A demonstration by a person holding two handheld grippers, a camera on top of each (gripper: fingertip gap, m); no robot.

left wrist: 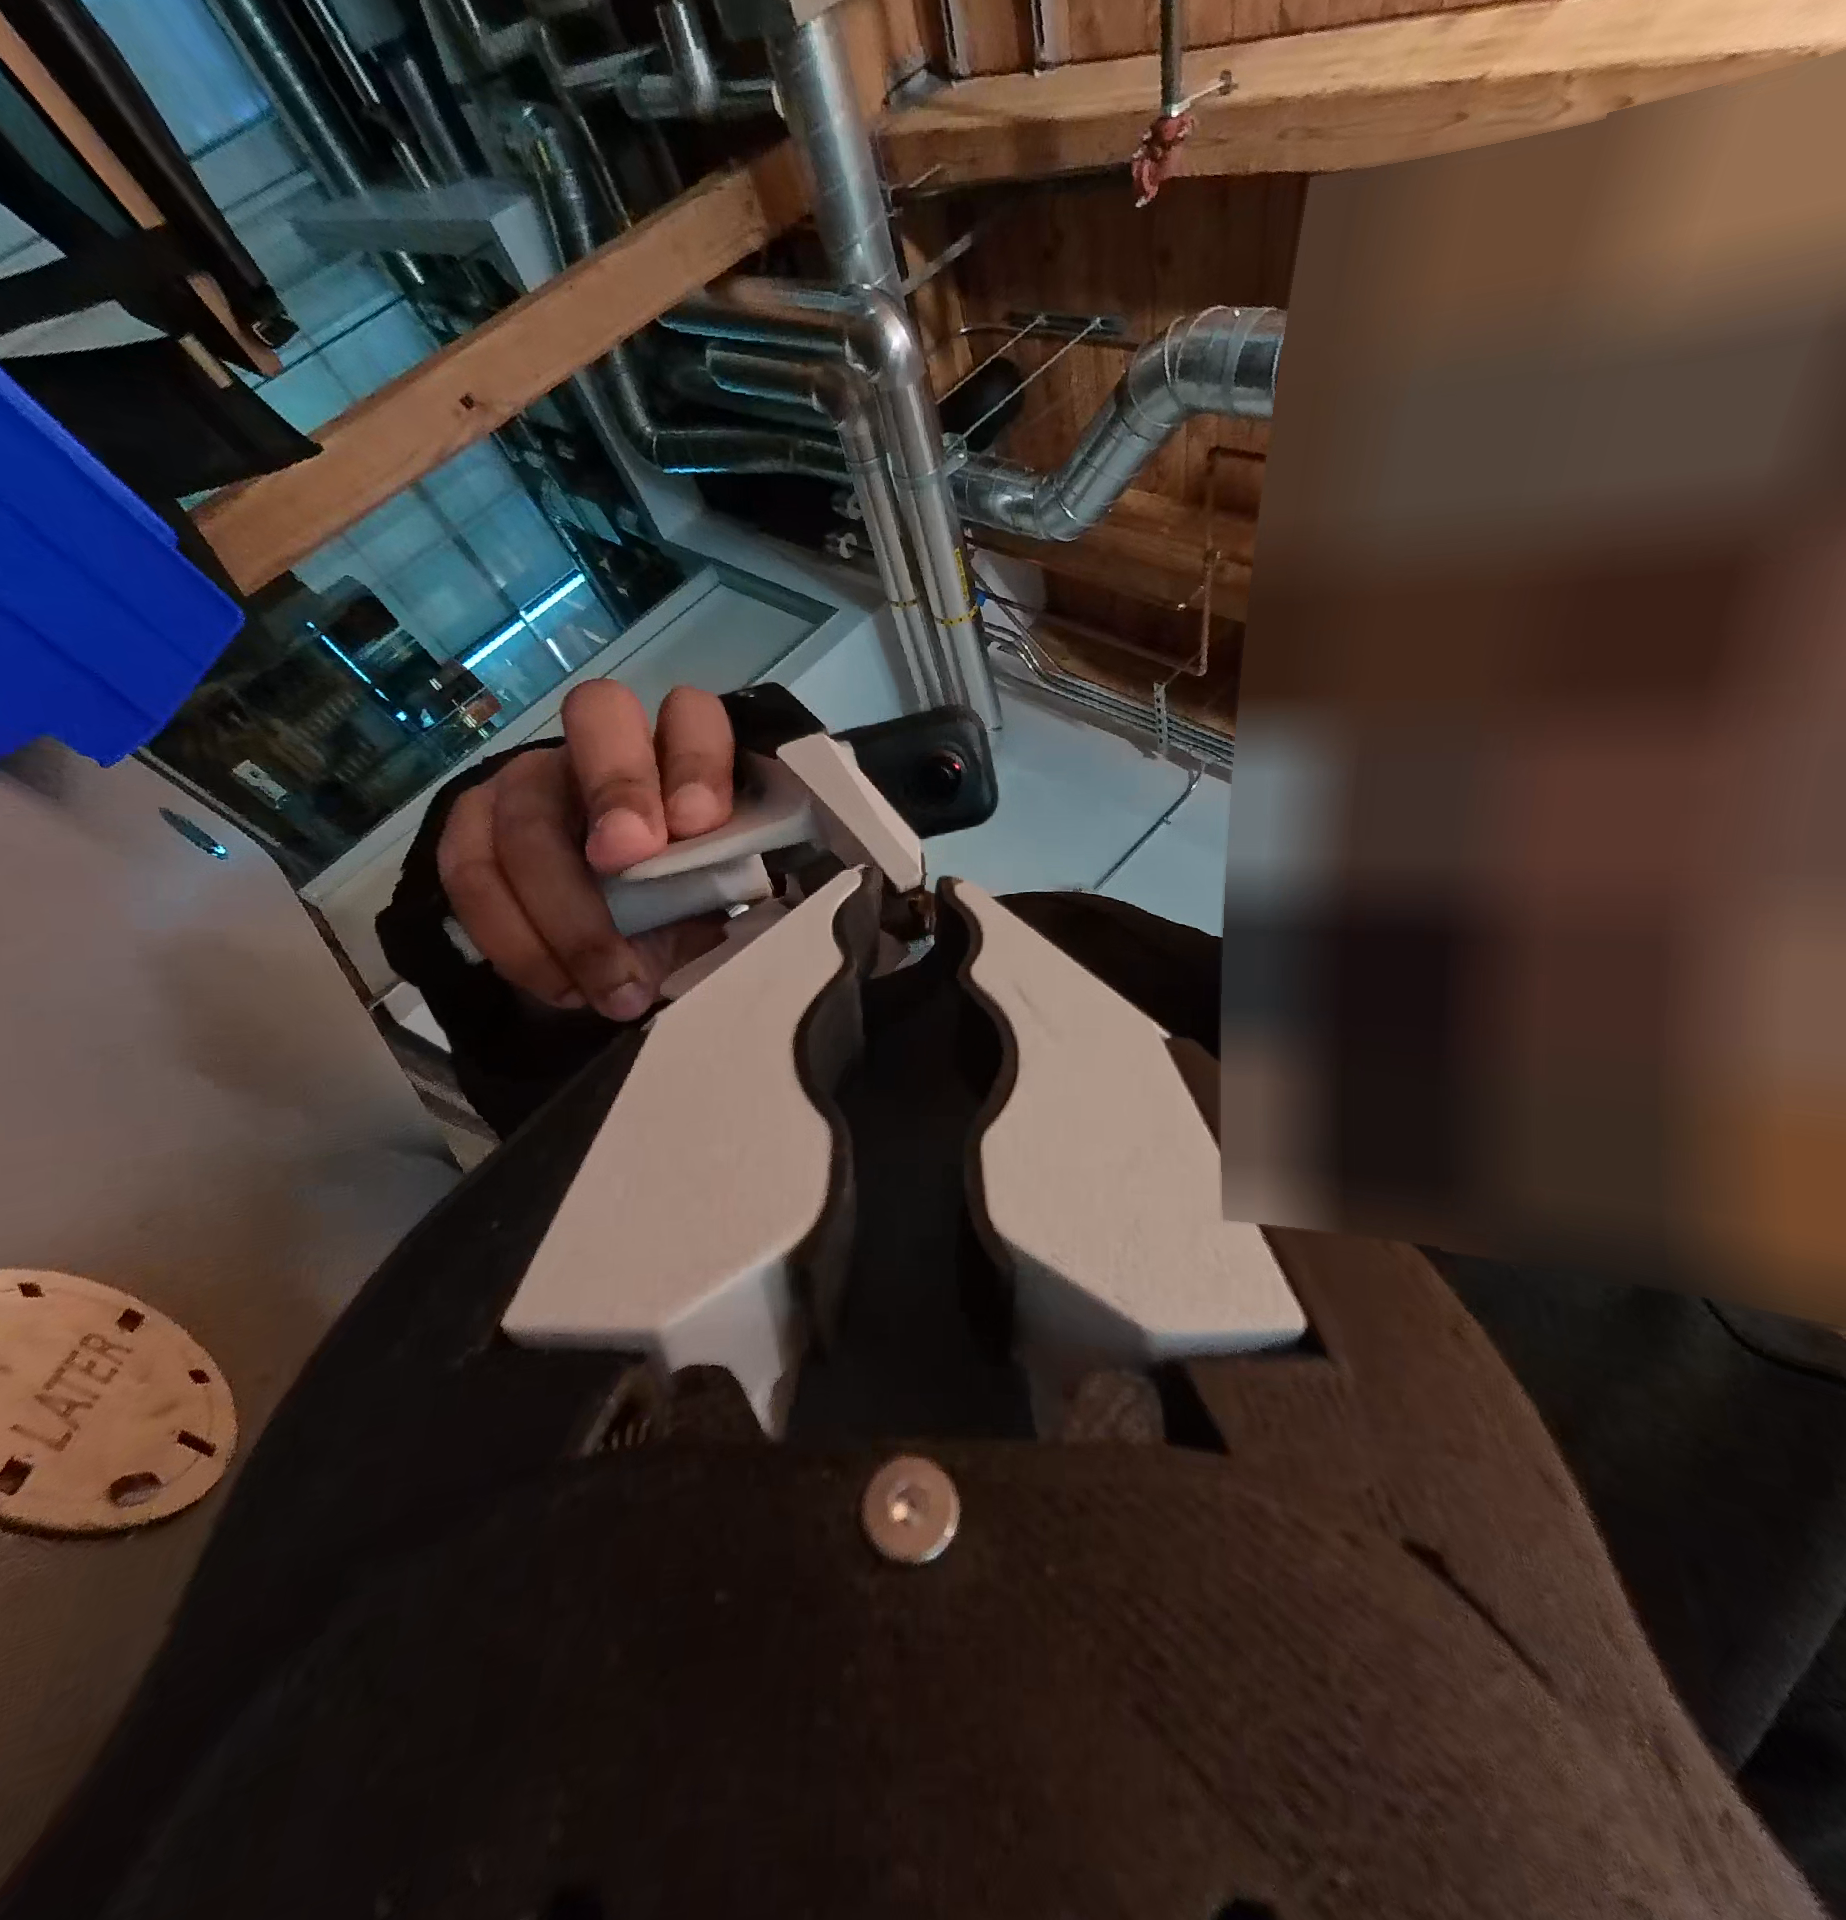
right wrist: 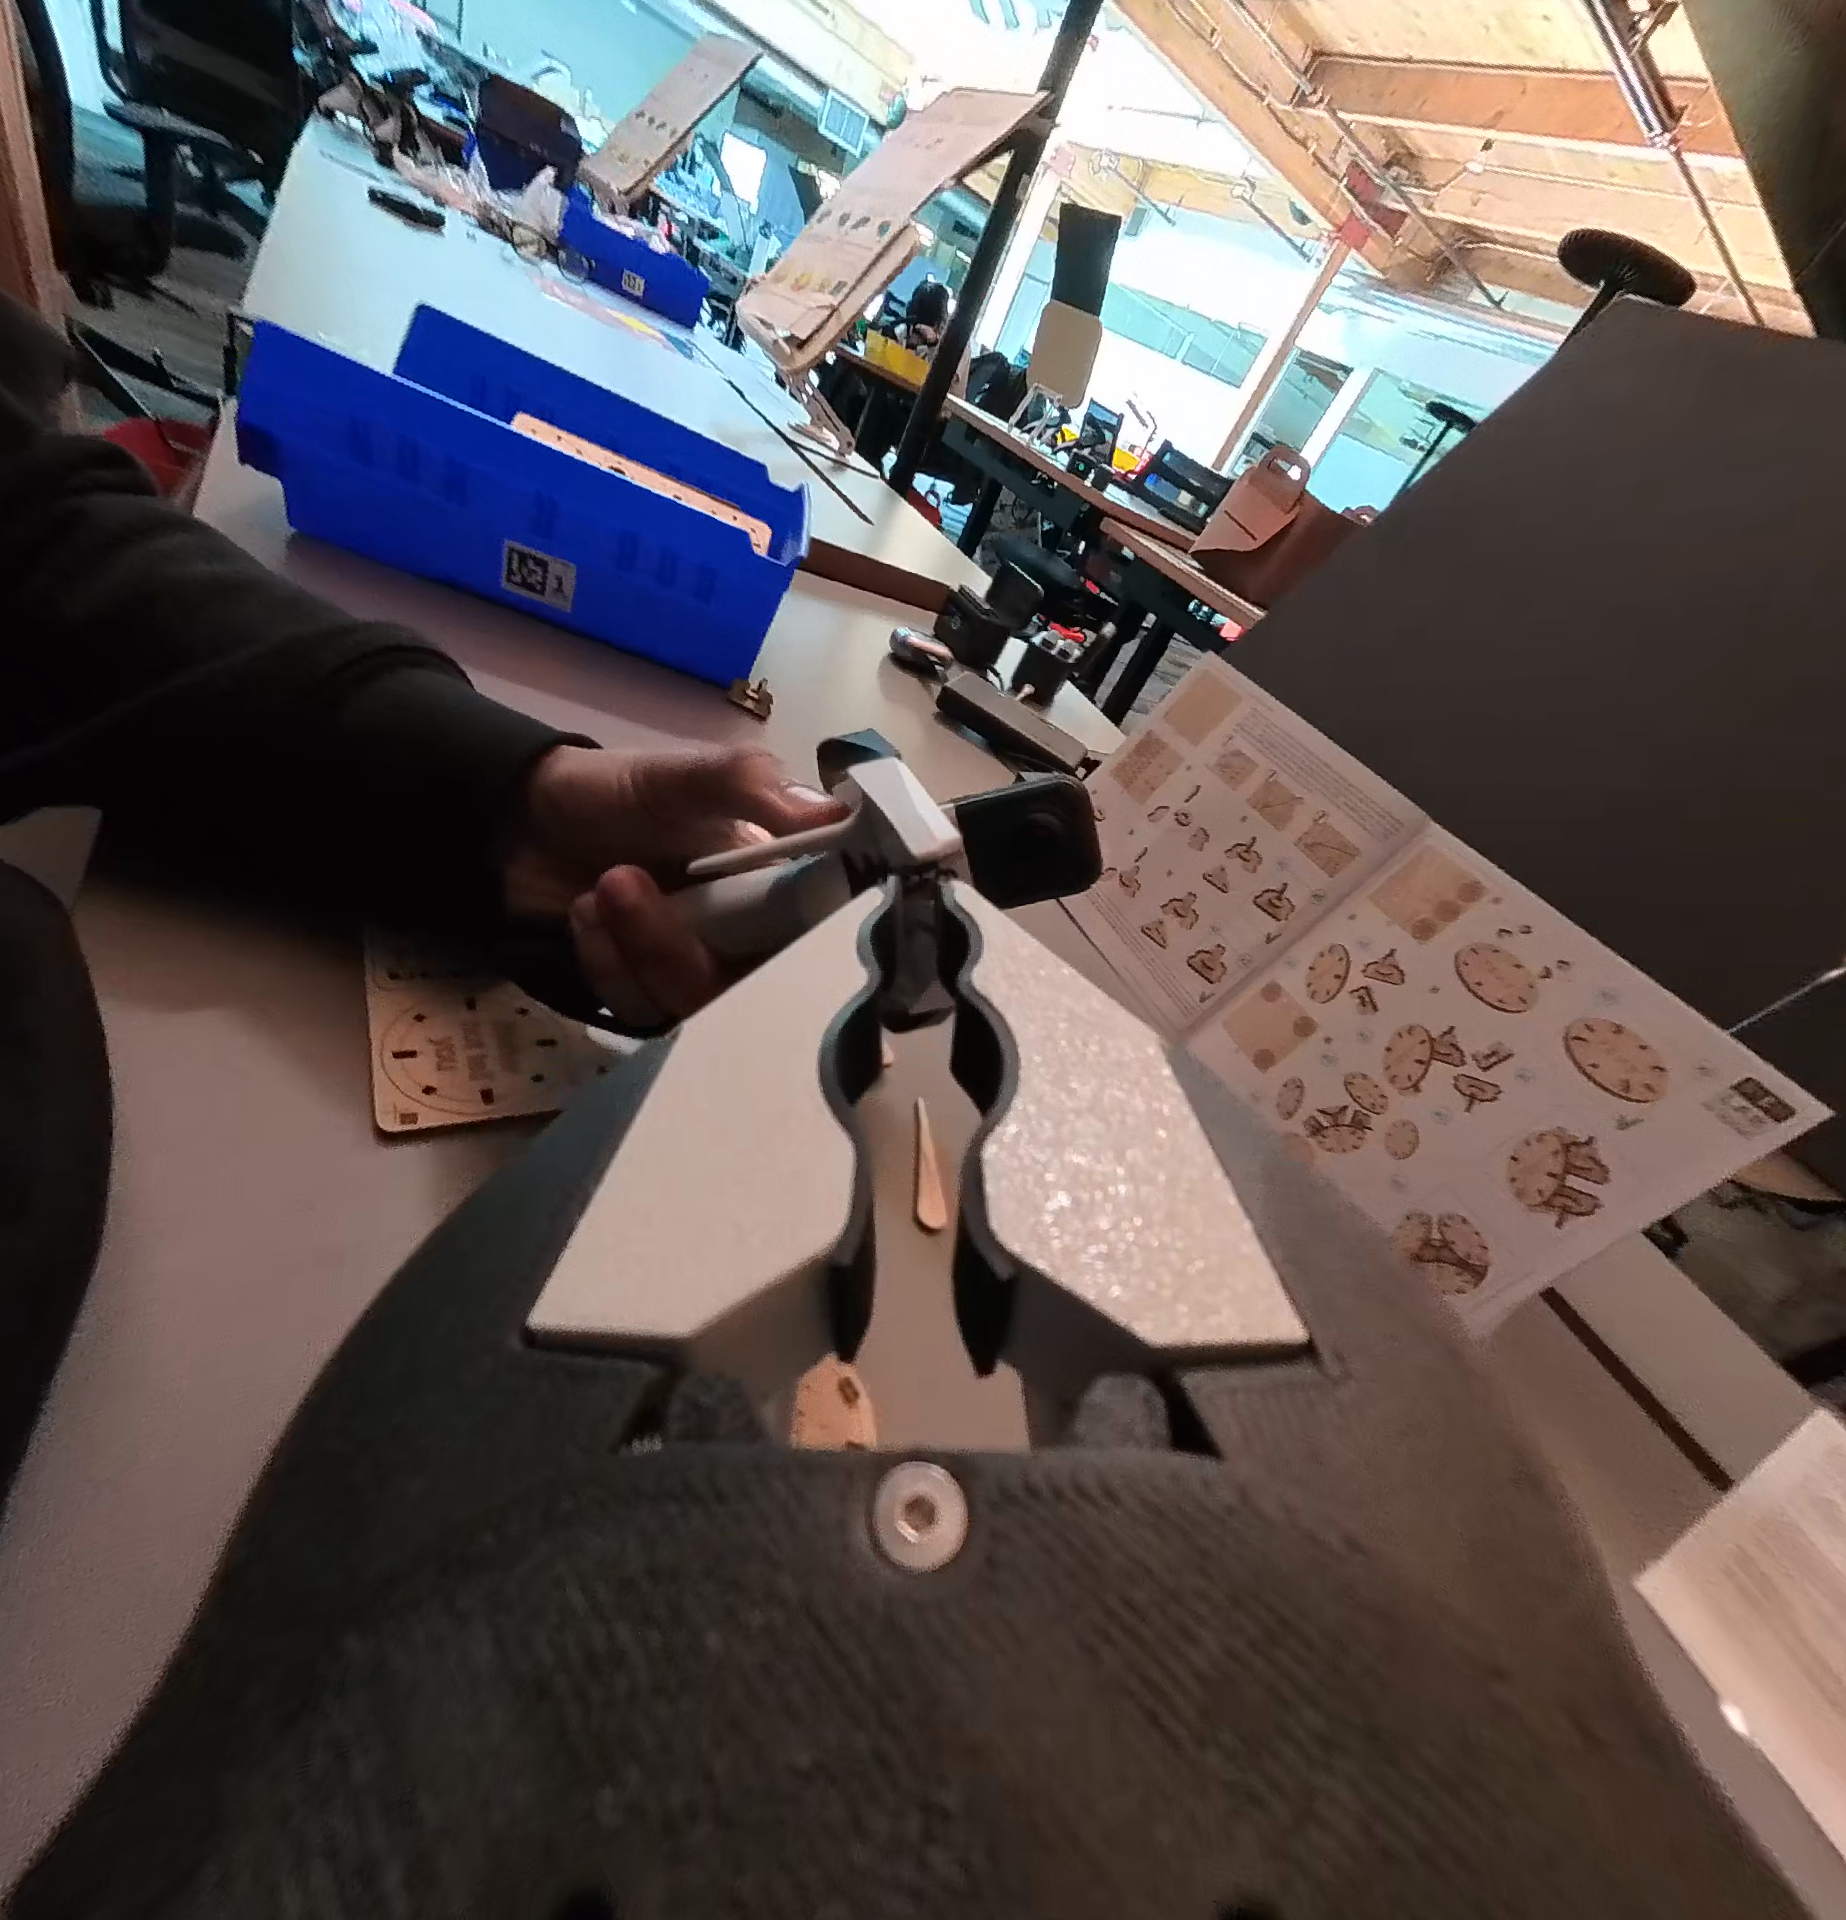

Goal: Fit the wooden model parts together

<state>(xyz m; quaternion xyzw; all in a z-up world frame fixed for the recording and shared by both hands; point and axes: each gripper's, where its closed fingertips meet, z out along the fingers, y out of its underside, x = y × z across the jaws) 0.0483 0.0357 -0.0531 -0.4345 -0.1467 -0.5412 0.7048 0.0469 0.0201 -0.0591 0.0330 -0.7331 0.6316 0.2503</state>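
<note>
Left gripper slightly open, tips flanking small dark piece | right gripper opposite, seemingly pinching it | I can't confirm left contact.

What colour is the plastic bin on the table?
Bright blue bin; clearest in the right wrist view.

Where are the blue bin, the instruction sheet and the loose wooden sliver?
Blue bin (right wrist: 524,520): right wrist view, on its long front wall.
Instruction sheet (right wrist: 1418,987): right wrist view, on the middle of the open page.
Wooden sliver (right wrist: 929,1169): right wrist view, on its wider lower half, lying on the table.
</note>
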